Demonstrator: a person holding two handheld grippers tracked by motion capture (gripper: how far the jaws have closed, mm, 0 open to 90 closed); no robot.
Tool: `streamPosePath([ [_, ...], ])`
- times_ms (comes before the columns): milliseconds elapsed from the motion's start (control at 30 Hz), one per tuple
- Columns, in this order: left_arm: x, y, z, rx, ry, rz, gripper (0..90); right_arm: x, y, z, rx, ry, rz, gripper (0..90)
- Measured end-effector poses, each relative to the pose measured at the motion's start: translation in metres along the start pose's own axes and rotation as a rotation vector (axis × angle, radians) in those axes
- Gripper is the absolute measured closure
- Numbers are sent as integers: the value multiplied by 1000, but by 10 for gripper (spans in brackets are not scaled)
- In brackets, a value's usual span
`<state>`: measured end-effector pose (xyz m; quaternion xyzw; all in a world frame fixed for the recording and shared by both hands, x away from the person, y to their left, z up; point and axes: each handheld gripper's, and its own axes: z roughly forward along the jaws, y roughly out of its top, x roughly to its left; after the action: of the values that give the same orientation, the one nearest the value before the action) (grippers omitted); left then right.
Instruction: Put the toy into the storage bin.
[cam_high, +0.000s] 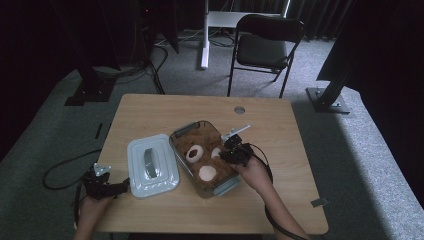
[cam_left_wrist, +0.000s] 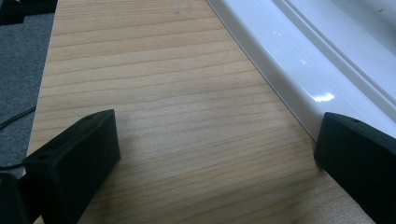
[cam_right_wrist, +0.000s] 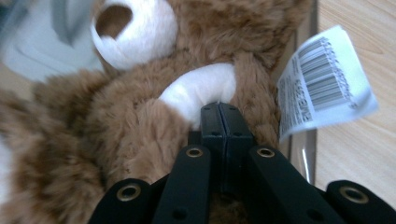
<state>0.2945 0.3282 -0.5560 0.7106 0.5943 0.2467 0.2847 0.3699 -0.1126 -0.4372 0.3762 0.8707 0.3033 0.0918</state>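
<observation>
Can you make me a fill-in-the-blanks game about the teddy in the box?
1. The teddy lies inside the clear ____.
2. The white lid rests on the ____, left of the box.
3. The right gripper has its jaws ____ against the teddy's fur.
4. The left gripper has its jaws ____ over bare wood beside the lid.

Missing words: box; table; shut; open

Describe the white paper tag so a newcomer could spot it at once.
On the wooden table sits a clear box holding a brown plush bear. The tag sticks out at the bear's side, over the box's edge; it alone carries a printed barcode.
</observation>
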Motion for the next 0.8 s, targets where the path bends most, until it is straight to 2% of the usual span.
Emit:
streamPosePath([
  [67,0,0,0,1,0,1,8,3,2,6,37,-5,-33,900],
  [100,0,0,0,1,0,1,8,3,2,6,37,-5,-33,900],
  [200,0,0,0,1,0,2,8,9,8,16,106,-44,-89,900],
  [233,0,0,0,1,0,2,8,9,8,16,106,-44,-89,900],
  [267,0,0,0,2,0,2,8,14,11,19,141,-62,-113,900],
  [367,0,0,0,1,0,2,8,12,12,20,148,-53,-112,900],
  [500,0,0,0,1,0,1,8,9,9,17,113,-41,-92,900],
  [633,0,0,0,-1,0,-1,8,1,2,2,-4,21,-13,891],
  [667,0,0,0,-1,0,-1,8,-1,1,-2,-19,42,-1,885],
  [700,0,0,0,-1,0,-1,8,-1,1,-2,-19,42,-1,885],
  [733,0,0,0,1,0,1,8,-3,-1,-8,-45,58,13,879],
  [767,0,0,0,1,1,3,8,-7,-2,-23,-86,92,49,837],
  [800,0,0,0,1,0,3,8,-7,-2,-31,-107,94,55,822],
])
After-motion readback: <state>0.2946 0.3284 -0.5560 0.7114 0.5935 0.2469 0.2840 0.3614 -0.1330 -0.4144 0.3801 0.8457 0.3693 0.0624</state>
